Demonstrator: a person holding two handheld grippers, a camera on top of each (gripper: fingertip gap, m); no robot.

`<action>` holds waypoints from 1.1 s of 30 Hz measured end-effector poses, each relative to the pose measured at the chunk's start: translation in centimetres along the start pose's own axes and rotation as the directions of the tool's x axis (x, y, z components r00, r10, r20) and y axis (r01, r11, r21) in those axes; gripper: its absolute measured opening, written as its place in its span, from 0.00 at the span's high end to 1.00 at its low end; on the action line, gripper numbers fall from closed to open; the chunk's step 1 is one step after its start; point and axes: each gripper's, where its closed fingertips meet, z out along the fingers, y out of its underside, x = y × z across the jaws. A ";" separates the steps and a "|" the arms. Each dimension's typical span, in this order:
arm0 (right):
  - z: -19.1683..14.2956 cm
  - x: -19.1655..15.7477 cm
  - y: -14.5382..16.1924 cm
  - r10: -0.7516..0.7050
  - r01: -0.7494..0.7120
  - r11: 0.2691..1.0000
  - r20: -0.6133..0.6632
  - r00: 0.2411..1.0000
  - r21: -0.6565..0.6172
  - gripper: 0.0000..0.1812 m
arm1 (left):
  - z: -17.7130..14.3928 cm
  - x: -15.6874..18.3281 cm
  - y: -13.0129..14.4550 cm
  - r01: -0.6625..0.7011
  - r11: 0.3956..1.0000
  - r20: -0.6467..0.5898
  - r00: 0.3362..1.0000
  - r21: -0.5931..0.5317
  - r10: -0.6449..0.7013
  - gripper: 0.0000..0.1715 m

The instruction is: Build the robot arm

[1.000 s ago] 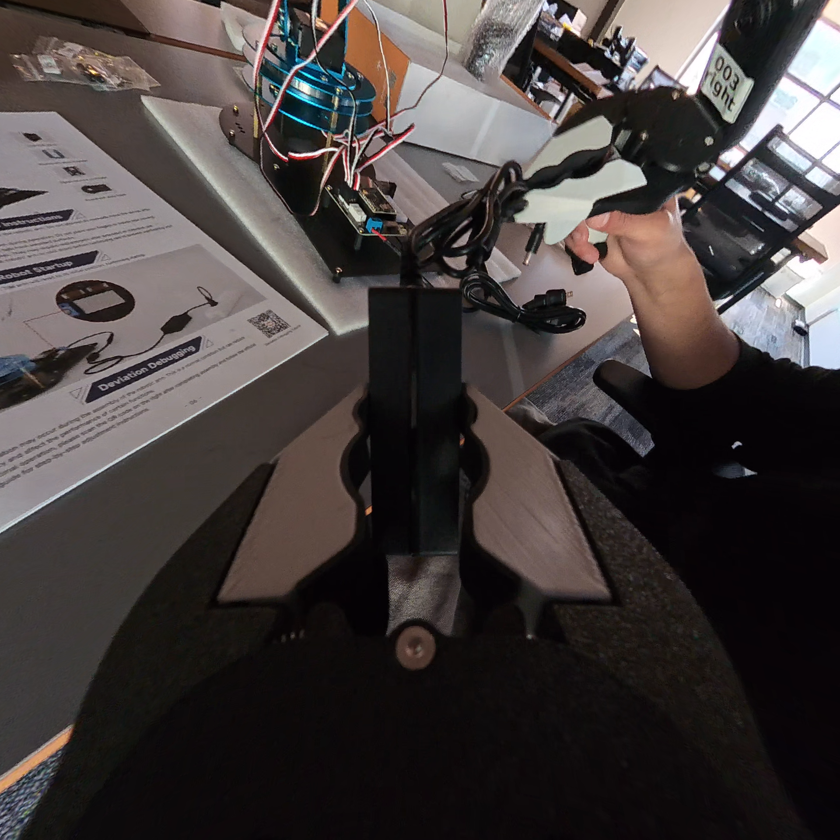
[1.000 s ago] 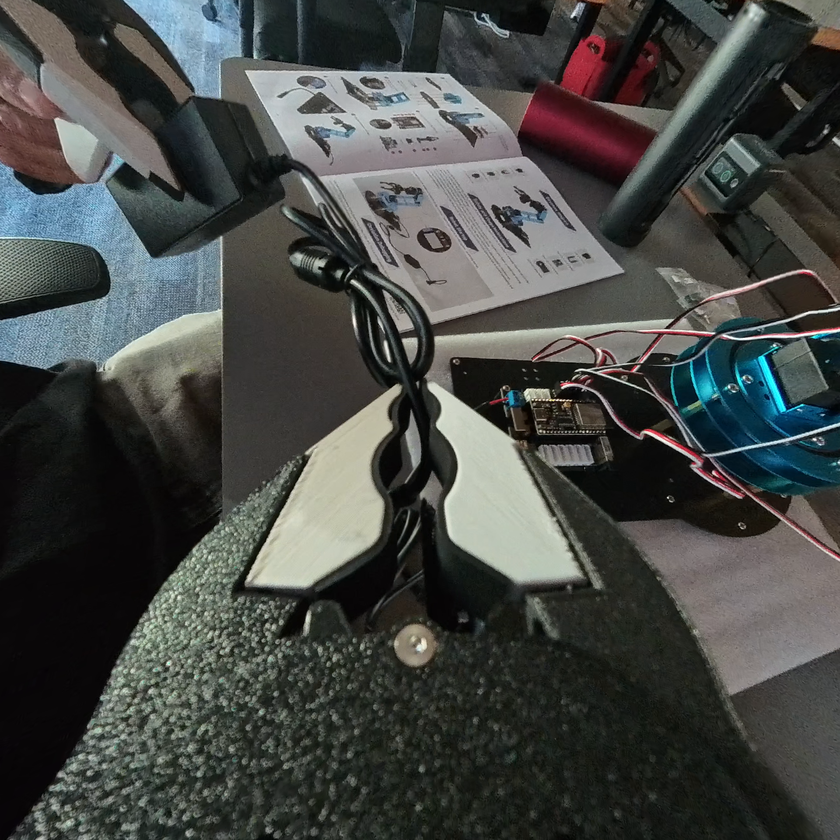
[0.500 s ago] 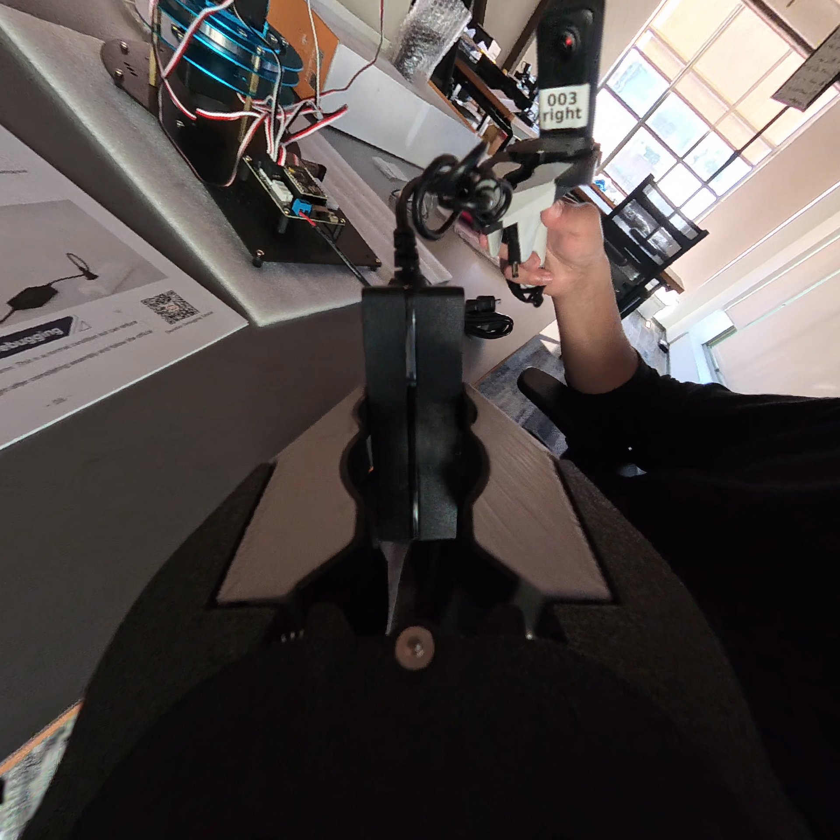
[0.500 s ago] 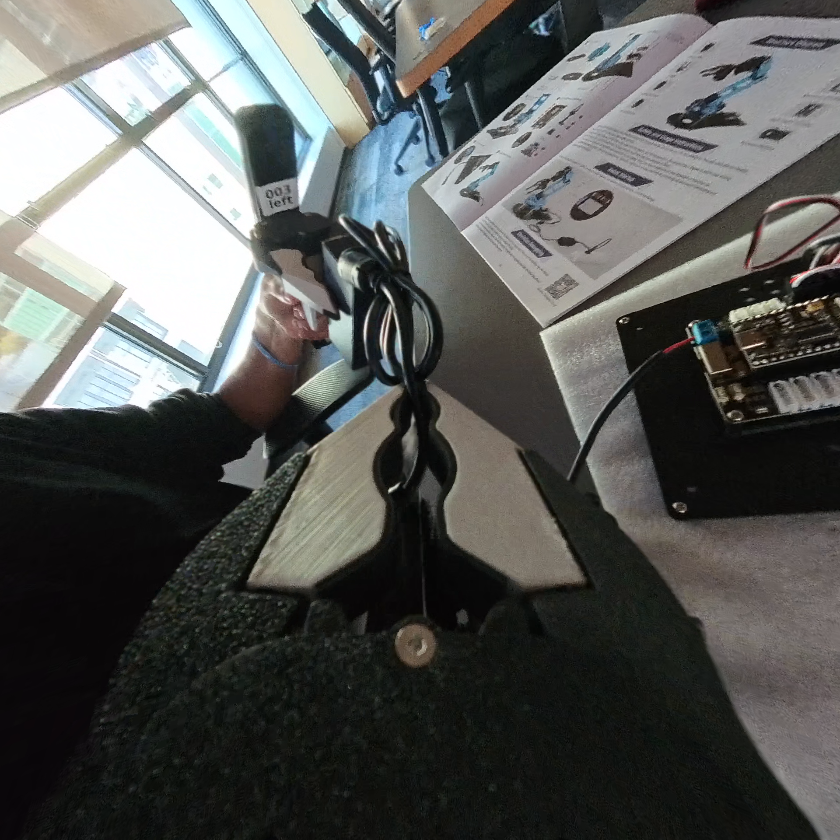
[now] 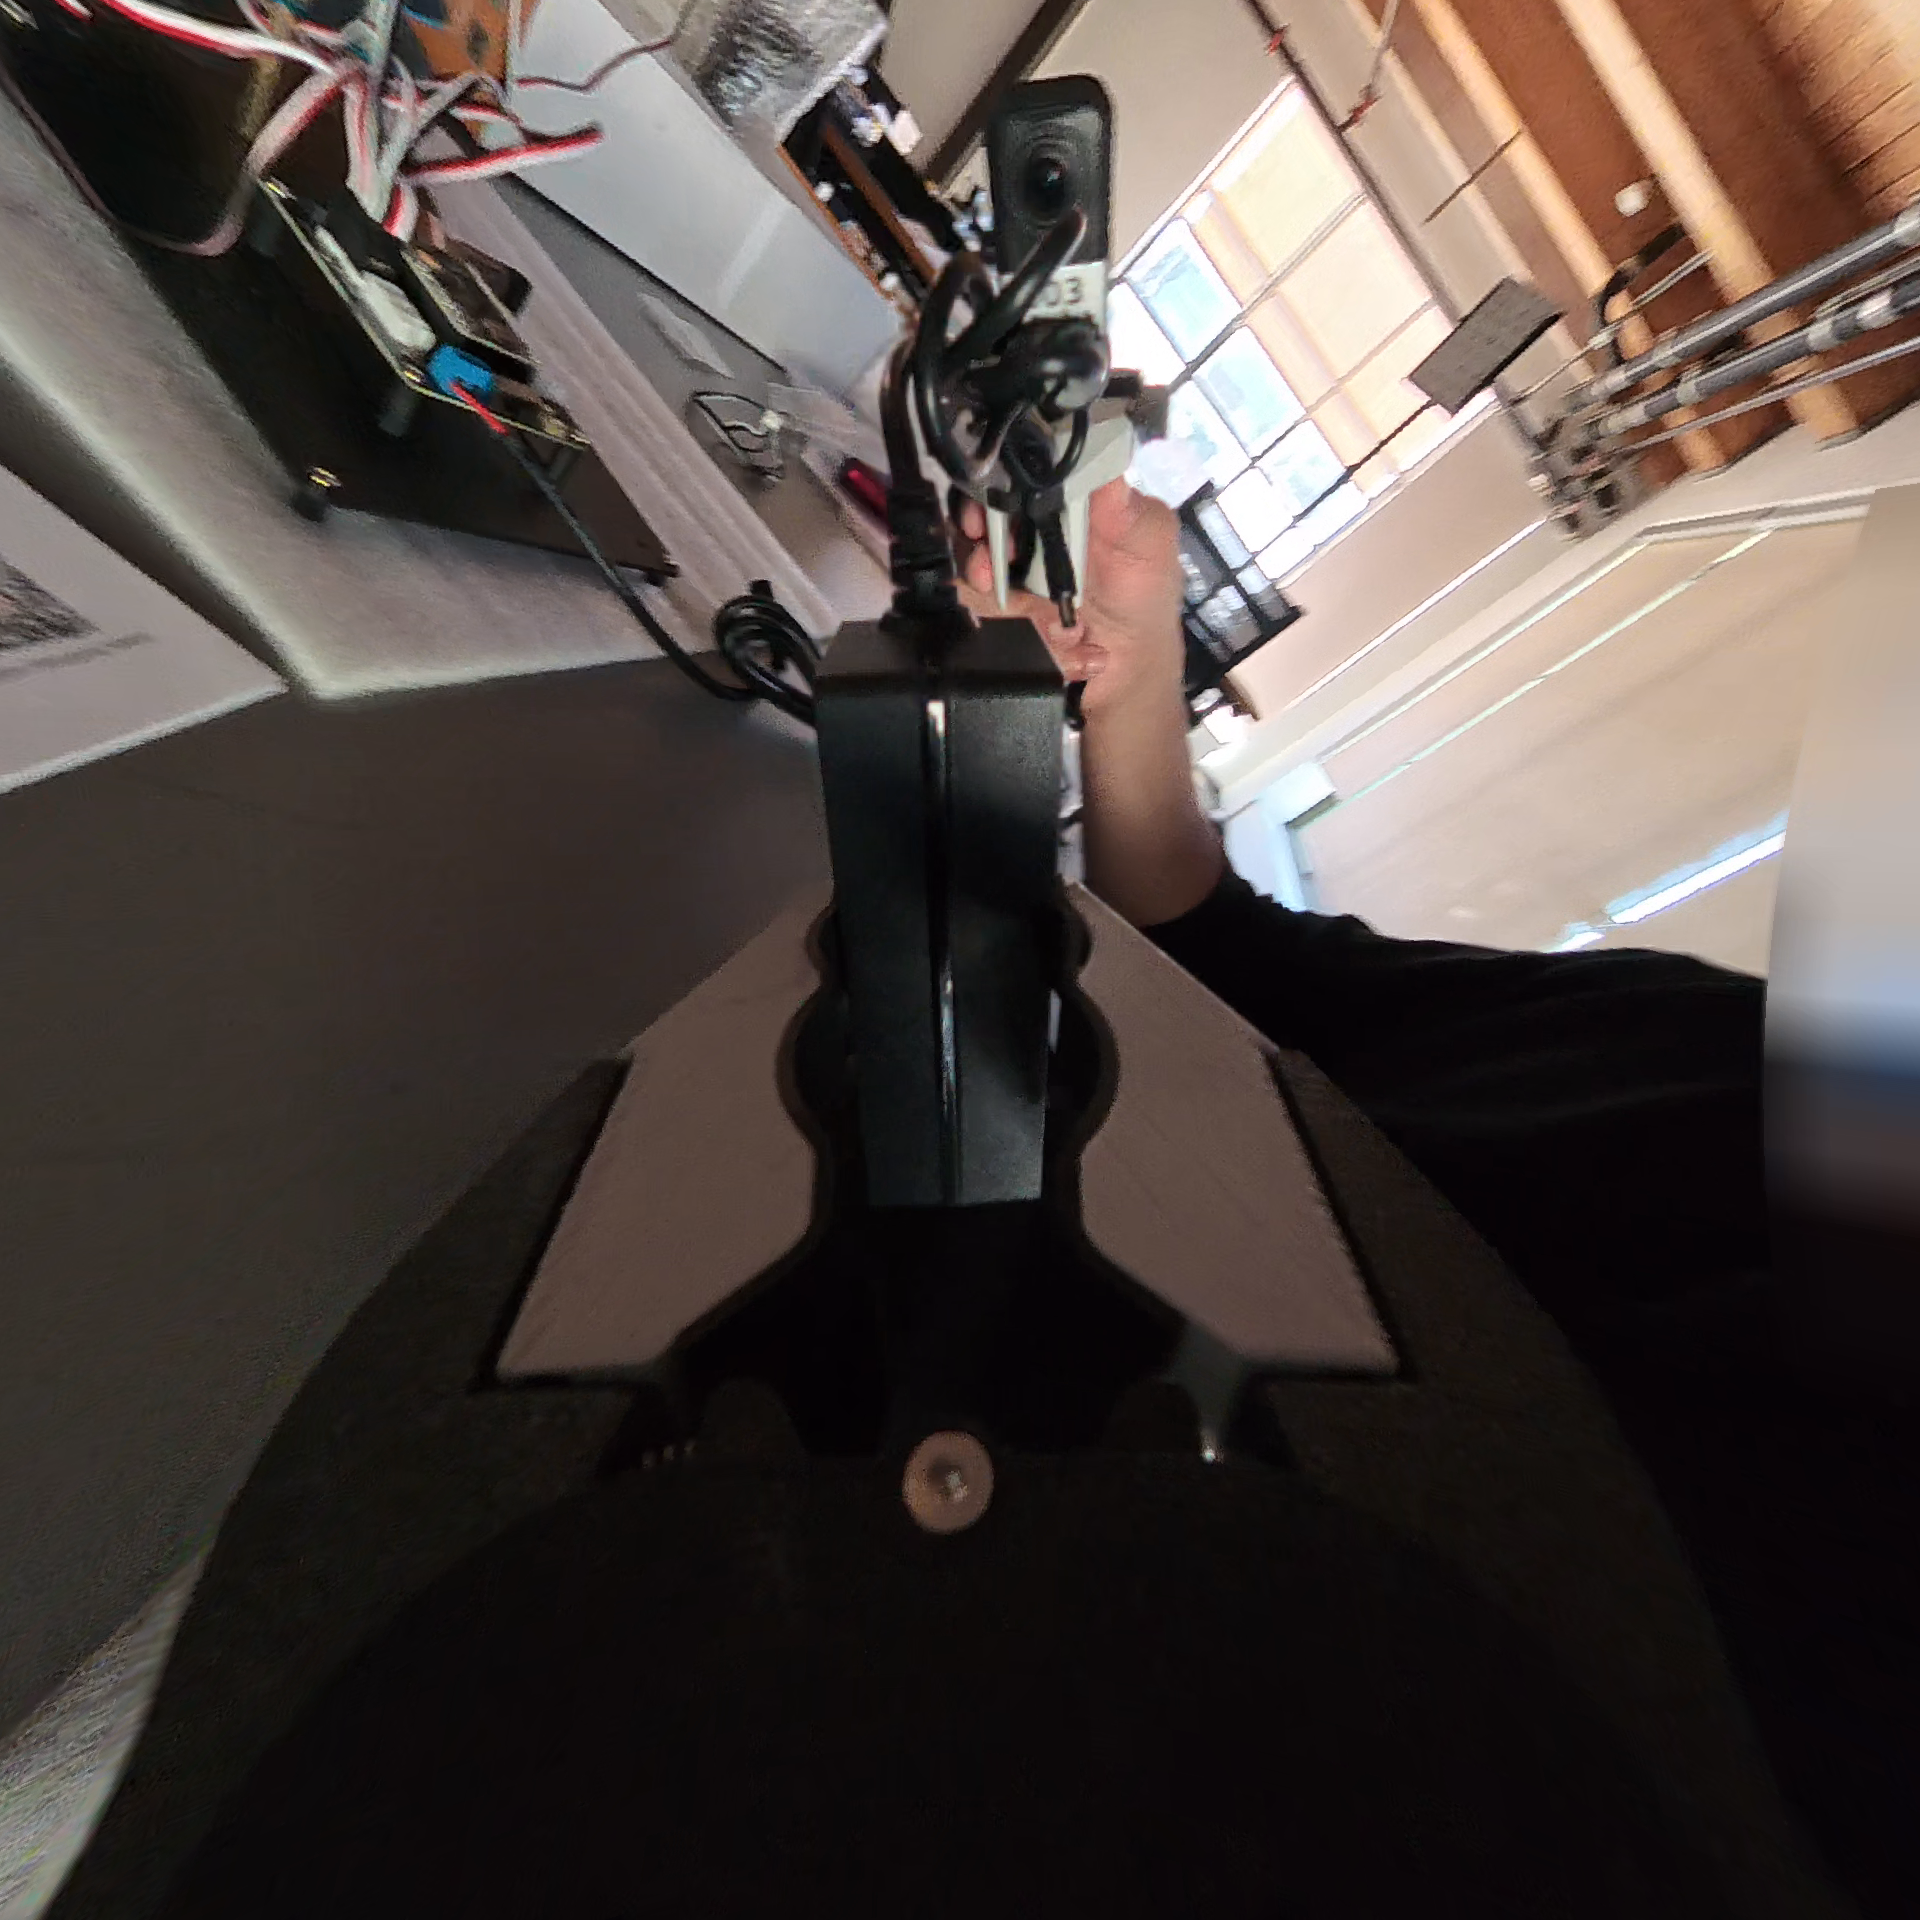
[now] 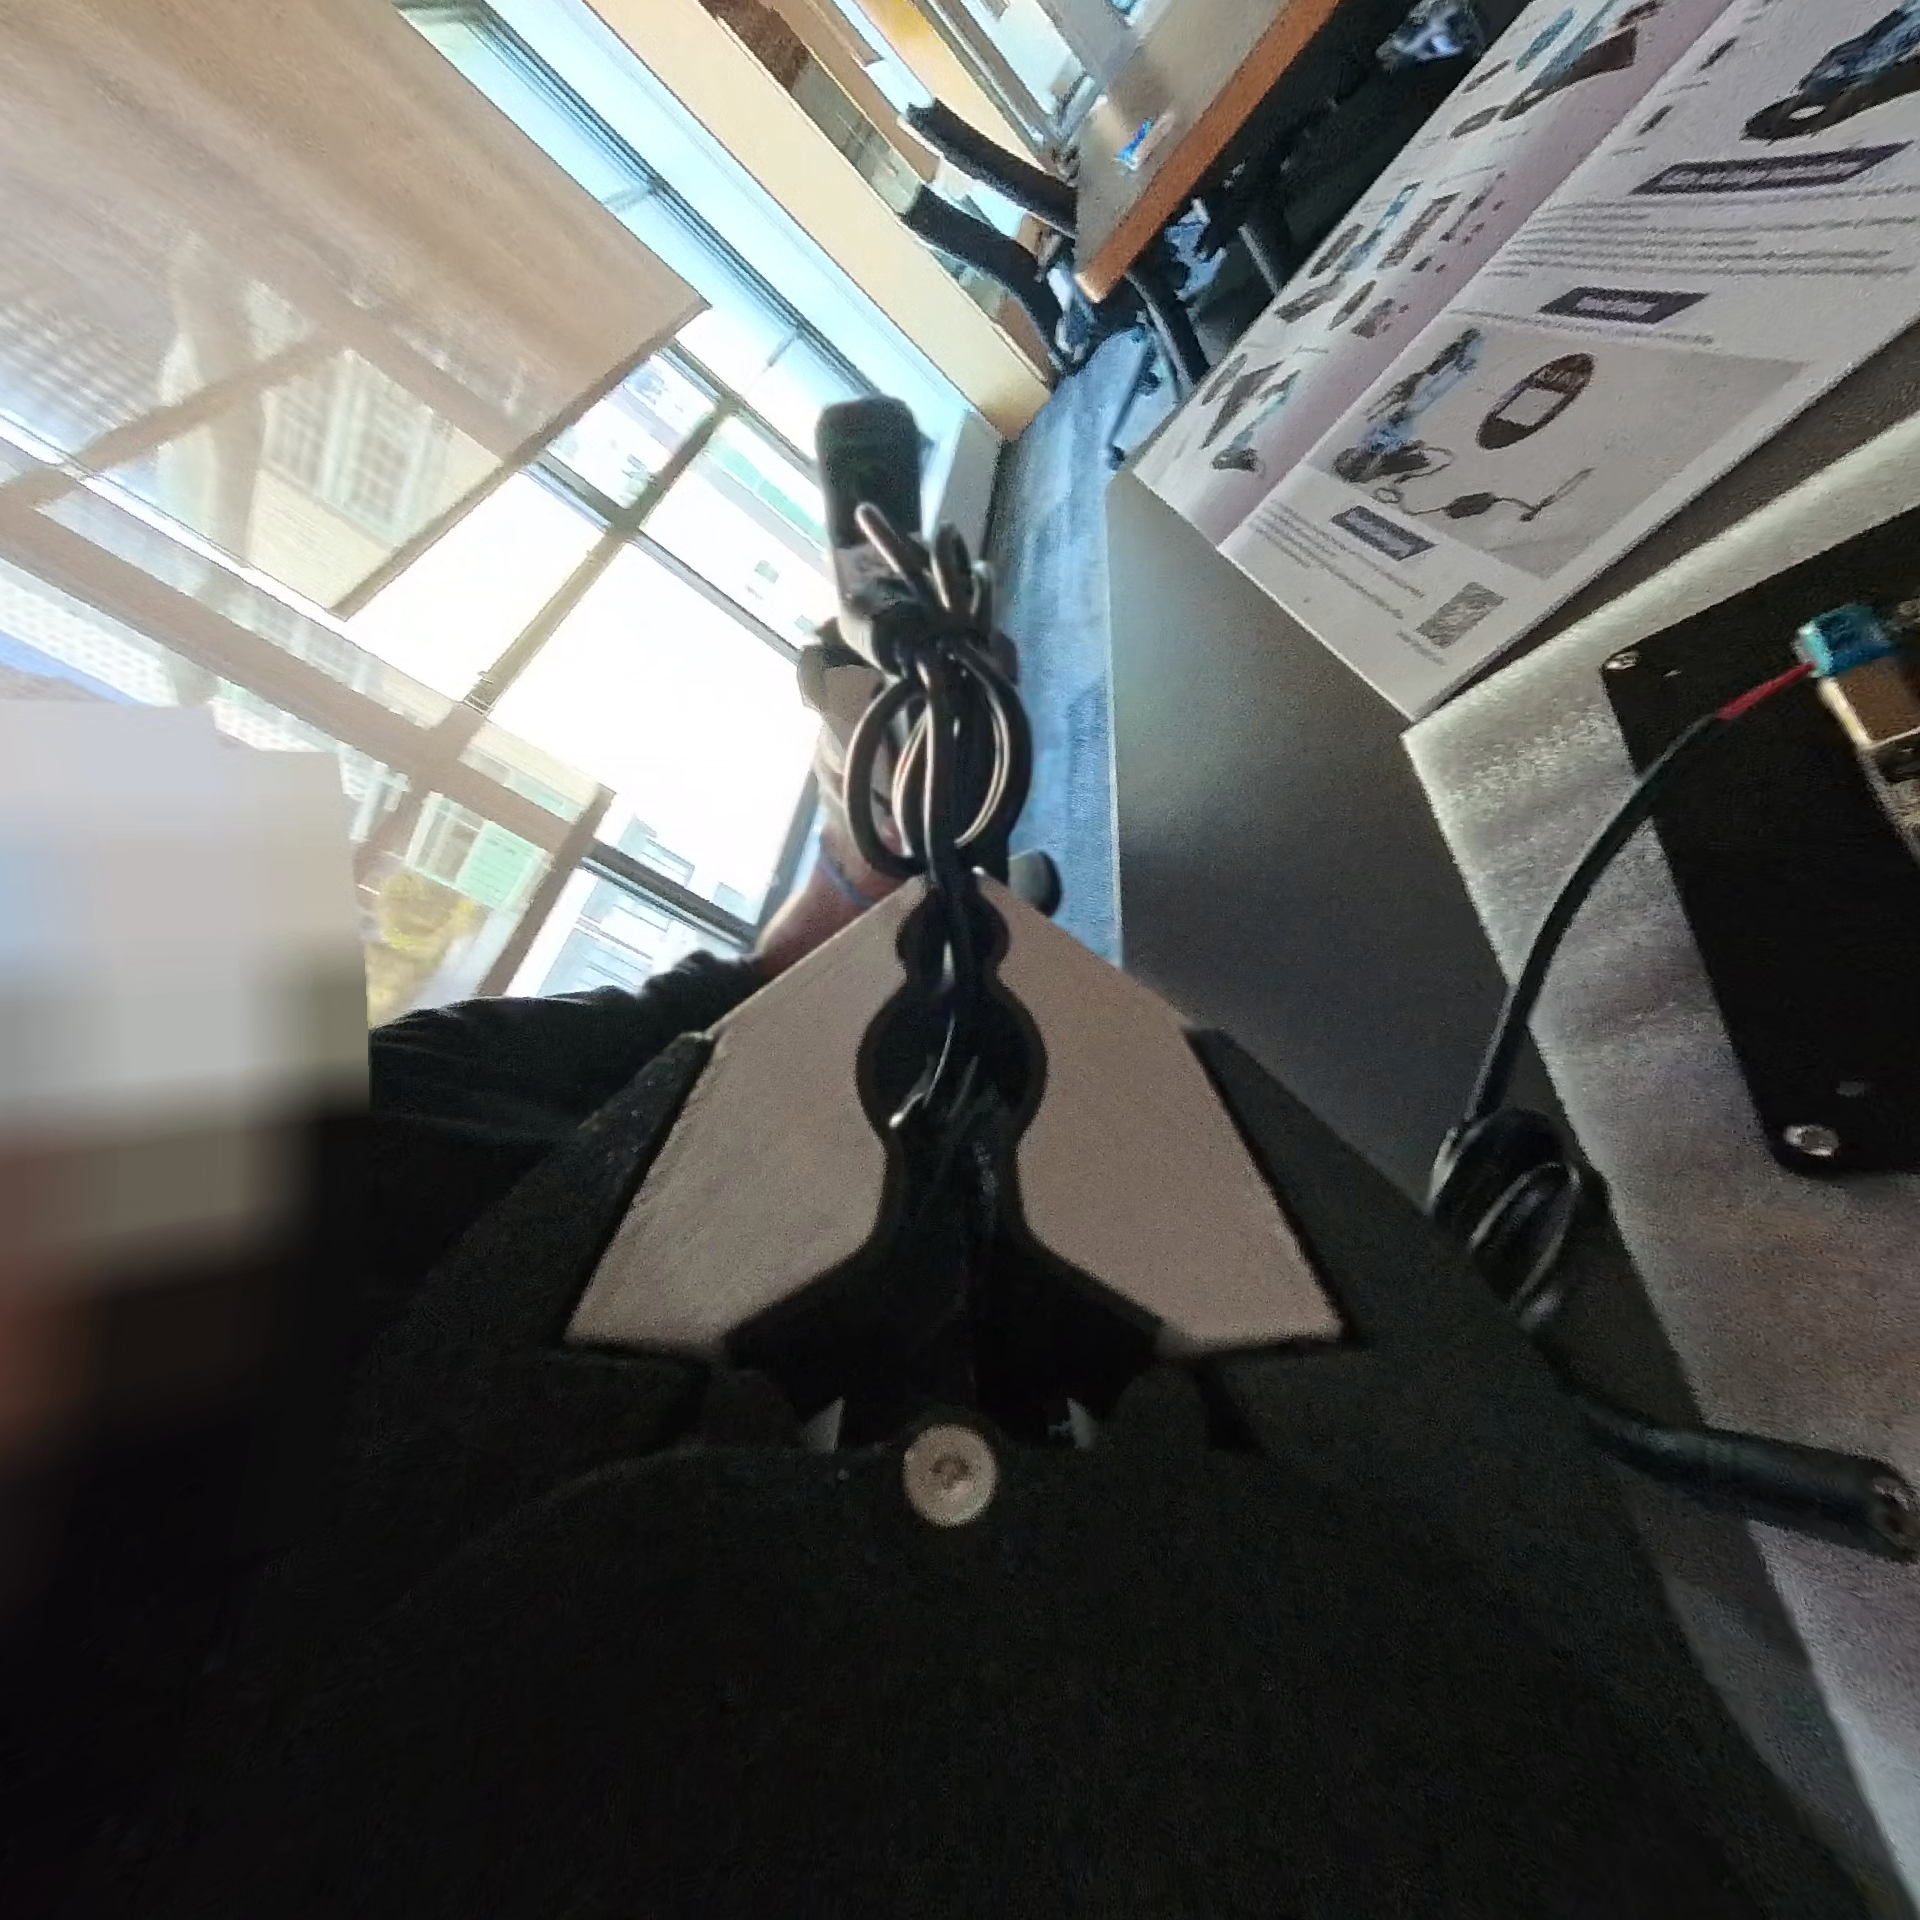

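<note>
Left wrist view, and we start at the far left: a grey foam sheet [image 5: 208,582] lies on the dark tabletop [image 5: 416,883], carrying a black circuit board [image 5: 447,343] with red and white wires [image 5: 416,156] looping above it. Just right of the foam sits a small clear packet [image 5: 748,426]; we cannot make out what is inside it. Nearer us, a loose black cable coil [image 5: 758,655] rests on the tabletop.

Dead centre now: our left tongs [image 5: 940,935] are clamped on a black power adapter [image 5: 935,790], pressing its two broad flat sides, with the block raised clear of the tabletop. That reads to us as a square, steady hold. From its far end the cord rises into a tangled cord bundle [image 5: 987,374], pinched in the right tongs [image 5: 1039,488], with a hand [image 5: 1127,582] behind them.

Over to the right wrist view. Bright windows fill the left. In the middle our right tongs [image 6: 940,904] are drawn in narrow, nipping several strands of that bundle [image 6: 940,769], loops standing just past the tips. So thin a bite could let a strand slip, we judge. Beyond it the left tongs [image 6: 883,623] are mostly hidden. Further right come an open booklet [image 6: 1558,364] and a black base plate [image 6: 1818,883] on foam.
</note>
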 end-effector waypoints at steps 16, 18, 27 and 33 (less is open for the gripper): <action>-1.2 1.5 -0.1 -0.032 0.034 0.999 -0.102 0.994 0.017 1.00 | 1.5 -1.0 -0.1 0.020 1.000 0.047 0.999 0.006 -0.020 0.80; -1.6 4.0 0.0 -0.195 0.184 0.981 -0.337 0.921 -0.062 1.00 | 1.3 -2.0 -0.1 0.044 0.999 0.083 0.996 0.016 -0.045 0.80; -0.6 4.1 -0.5 -0.511 0.428 0.858 -0.557 0.655 -0.283 1.00 | 1.2 -3.1 -0.6 0.182 0.982 0.053 0.981 0.052 -0.185 0.80; -0.4 4.4 0.2 -0.473 0.386 0.881 -0.543 0.694 -0.275 1.00 | 0.9 -3.1 -0.8 0.212 0.975 0.047 0.975 0.071 -0.216 0.80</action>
